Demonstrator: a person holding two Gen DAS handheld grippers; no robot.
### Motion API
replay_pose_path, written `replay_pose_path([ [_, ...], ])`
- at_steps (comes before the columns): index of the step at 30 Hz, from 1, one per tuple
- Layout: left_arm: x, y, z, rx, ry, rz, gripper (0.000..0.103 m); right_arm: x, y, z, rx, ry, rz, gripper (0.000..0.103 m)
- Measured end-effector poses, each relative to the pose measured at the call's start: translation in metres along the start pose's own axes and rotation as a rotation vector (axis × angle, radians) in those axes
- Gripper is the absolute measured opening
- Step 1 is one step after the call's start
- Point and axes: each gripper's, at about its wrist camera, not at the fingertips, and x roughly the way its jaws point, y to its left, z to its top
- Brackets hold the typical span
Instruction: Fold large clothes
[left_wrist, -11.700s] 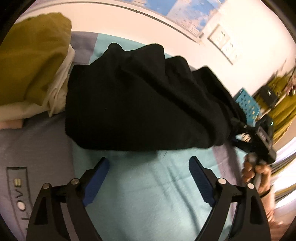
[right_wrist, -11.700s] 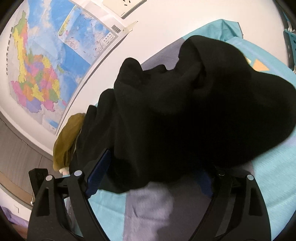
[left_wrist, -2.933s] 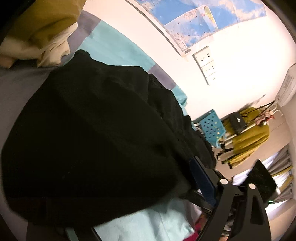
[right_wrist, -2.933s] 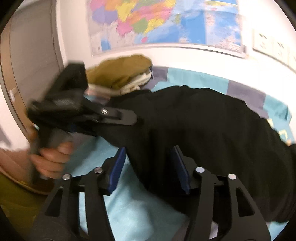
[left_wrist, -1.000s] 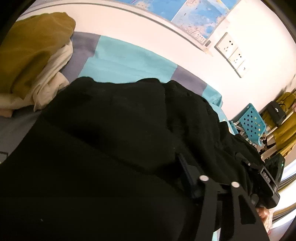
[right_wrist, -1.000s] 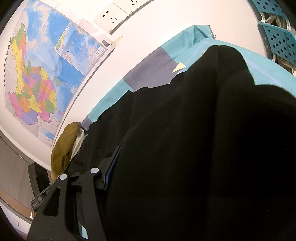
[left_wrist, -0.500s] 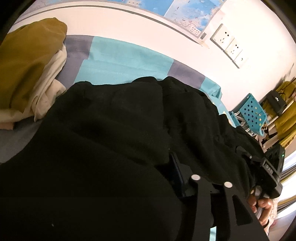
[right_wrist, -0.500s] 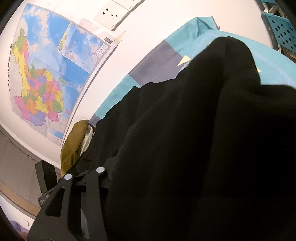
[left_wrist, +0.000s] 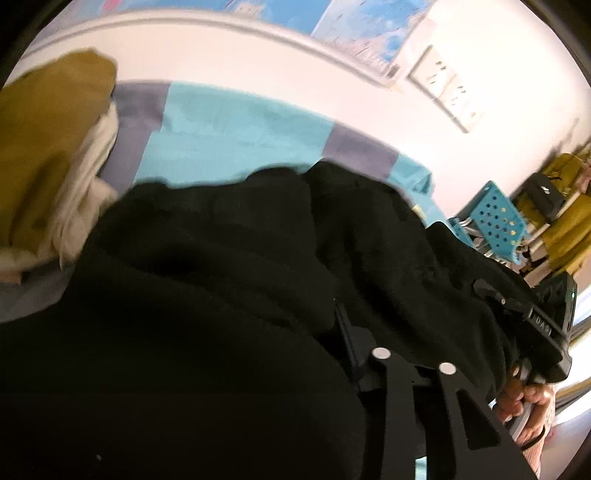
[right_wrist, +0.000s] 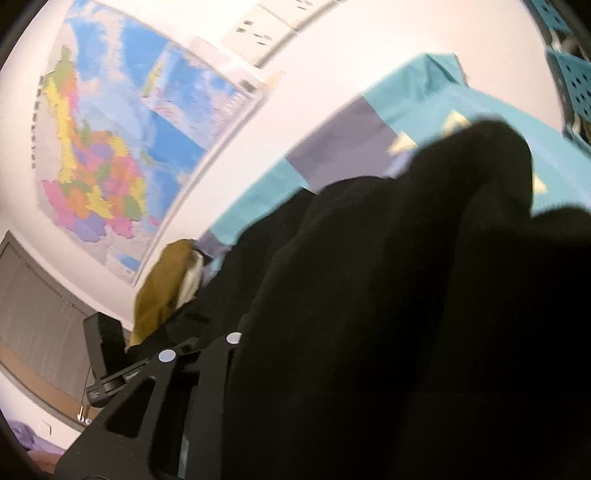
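Observation:
A large black garment (left_wrist: 207, 280) fills the lower part of both views and hangs lifted above the teal and grey bed sheet (left_wrist: 229, 125). My left gripper (left_wrist: 332, 332) is shut on the black cloth; only its right finger (left_wrist: 351, 347) shows, the left one is buried in fabric. My right gripper (right_wrist: 258, 332) is also shut on the garment (right_wrist: 406, 314); only its left finger (right_wrist: 207, 354) shows. The right gripper's body and the holding hand (left_wrist: 524, 398) appear at the right of the left wrist view, draped by the cloth.
A pile of olive and cream clothes (left_wrist: 48, 155) lies at the bed's left end, also in the right wrist view (right_wrist: 166, 280). A wall with a map (right_wrist: 122, 147) and sockets (left_wrist: 443, 92) runs behind. A teal perforated chair (left_wrist: 495, 221) stands at the right.
Both grippers have carried the gripped black garment further toward the wall; more cloth covers the views and the frames are blurred with motion.

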Motion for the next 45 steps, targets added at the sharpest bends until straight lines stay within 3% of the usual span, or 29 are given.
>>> replay_pose_path([
  [10,-0.078,-0.004,0.061,0.1,-0.12,-0.091,0.033,-0.02,0.105,0.047,-0.198,-0.08,0.103,0.021],
  [15,-0.122,-0.001,0.095,0.143,-0.205,-0.065,0.033,-0.015,0.16,0.081,-0.275,-0.119,0.168,0.021],
  [20,-0.18,0.029,0.133,0.158,-0.325,0.009,0.033,0.004,0.225,0.103,-0.338,-0.147,0.275,0.021],
  [22,-0.203,0.047,0.146,0.146,-0.366,0.057,0.033,0.012,0.246,0.106,-0.363,-0.146,0.314,0.021],
  [32,-0.292,0.174,0.201,0.0,-0.52,0.366,0.033,0.155,0.381,0.109,-0.435,-0.09,0.516,0.021],
  [37,-0.322,0.242,0.226,-0.052,-0.597,0.446,0.032,0.21,0.432,0.09,-0.482,-0.099,0.586,0.021],
  [41,-0.318,0.309,0.219,-0.115,-0.613,0.485,0.033,0.266,0.434,0.047,-0.484,0.029,0.609,0.022],
  [45,-0.269,0.387,0.174,-0.239,-0.469,0.547,0.032,0.329,0.402,-0.012,-0.443,0.275,0.51,0.032],
])
